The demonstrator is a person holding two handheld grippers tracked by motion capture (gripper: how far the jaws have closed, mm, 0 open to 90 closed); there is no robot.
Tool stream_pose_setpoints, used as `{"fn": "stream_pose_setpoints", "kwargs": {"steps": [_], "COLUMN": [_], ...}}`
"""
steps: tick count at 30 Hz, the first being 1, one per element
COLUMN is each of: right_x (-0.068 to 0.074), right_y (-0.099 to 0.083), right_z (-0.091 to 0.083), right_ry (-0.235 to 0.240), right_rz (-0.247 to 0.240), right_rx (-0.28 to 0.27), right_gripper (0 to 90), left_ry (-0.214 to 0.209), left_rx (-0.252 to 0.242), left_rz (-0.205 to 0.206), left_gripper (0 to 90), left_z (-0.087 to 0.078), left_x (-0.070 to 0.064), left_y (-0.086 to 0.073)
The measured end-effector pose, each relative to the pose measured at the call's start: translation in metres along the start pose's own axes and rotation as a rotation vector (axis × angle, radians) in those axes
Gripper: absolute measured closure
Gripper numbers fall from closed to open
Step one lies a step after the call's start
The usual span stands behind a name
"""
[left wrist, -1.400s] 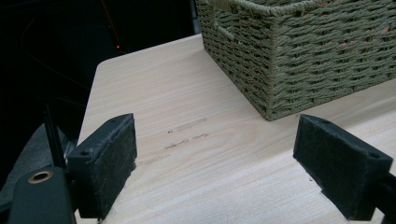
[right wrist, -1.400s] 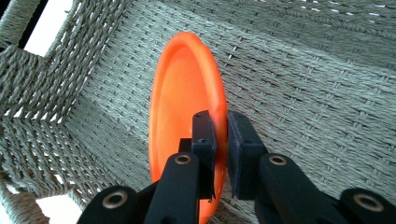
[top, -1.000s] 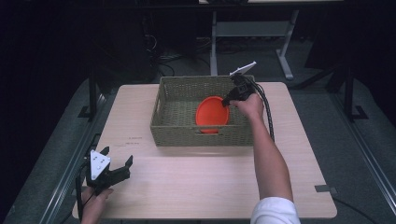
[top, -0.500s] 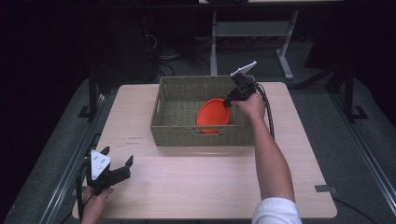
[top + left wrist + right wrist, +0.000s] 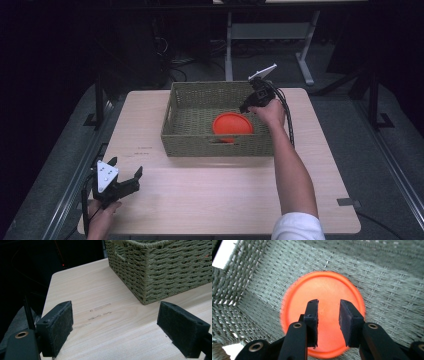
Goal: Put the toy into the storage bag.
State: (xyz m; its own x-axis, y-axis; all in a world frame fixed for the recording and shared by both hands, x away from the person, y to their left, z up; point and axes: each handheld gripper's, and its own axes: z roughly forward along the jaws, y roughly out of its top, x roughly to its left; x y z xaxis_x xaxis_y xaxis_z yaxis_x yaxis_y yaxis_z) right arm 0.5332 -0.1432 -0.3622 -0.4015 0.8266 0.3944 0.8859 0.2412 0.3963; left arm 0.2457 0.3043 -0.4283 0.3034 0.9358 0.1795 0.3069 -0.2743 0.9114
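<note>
Orange plastic plate [image 5: 232,124] is lying flat on the floor of the woven basket [image 5: 185,112], toward the near-right part, close to the near wall. In the right gripper view the plate [image 5: 324,302] is seen from above, with nothing else on the basket floor around it.

Right gripper [image 5: 245,106] is held over the basket's right side, pointed down at the plate. Its jaws are parted by a narrow gap with nothing between them [image 5: 328,322]; no contact with the plate can be made out.

Left gripper [image 5: 125,178] is parked at the near-left table corner, jaws spread wide and empty [image 5: 115,325], well apart from the basket.

Handling, as judged: plate is expected to be light, rigid and thin, with a smooth, slippery finish. Not fragile. A flat disc on a weave offers no face to pinch from above, so the raised rim is the only sensible hold; one pad has to be worked under the edge, the other placed on top. The far-right rim is preferred, since the near wall crowds the other side.

Surface: the coarse weave should keep the plate from sliding when nudged, but a pad could snag on it. Pale wood table [image 5: 210,200] is bare and level around the basket. Room beyond is dark; metal stand legs [image 5: 265,35] are seen behind the table.
</note>
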Motion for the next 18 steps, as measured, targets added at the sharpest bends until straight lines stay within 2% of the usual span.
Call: {"fn": "stream_pose_setpoints", "kwargs": {"steps": [9,12,18], "right_x": [0.000,0.000,0.003], "right_y": [-0.002,-0.002,-0.004], "right_z": [-0.008,-0.012,-0.021], "right_ry": [0.065,0.073,0.091], "right_rz": [-0.021,-0.023,-0.025], "right_rx": [-0.038,-0.053,-0.080], "right_gripper": [56.5,51.8,43.0], "left_ry": [-0.002,0.004,0.002], "left_rx": [0.003,-0.001,0.001], "left_rz": [0.007,-0.005,-0.002], "left_gripper": [12.7,12.7,12.7], "left_z": [0.000,-0.001,-0.001], "left_x": [-0.001,0.000,0.000], "left_y": [0.000,0.000,0.000]}}
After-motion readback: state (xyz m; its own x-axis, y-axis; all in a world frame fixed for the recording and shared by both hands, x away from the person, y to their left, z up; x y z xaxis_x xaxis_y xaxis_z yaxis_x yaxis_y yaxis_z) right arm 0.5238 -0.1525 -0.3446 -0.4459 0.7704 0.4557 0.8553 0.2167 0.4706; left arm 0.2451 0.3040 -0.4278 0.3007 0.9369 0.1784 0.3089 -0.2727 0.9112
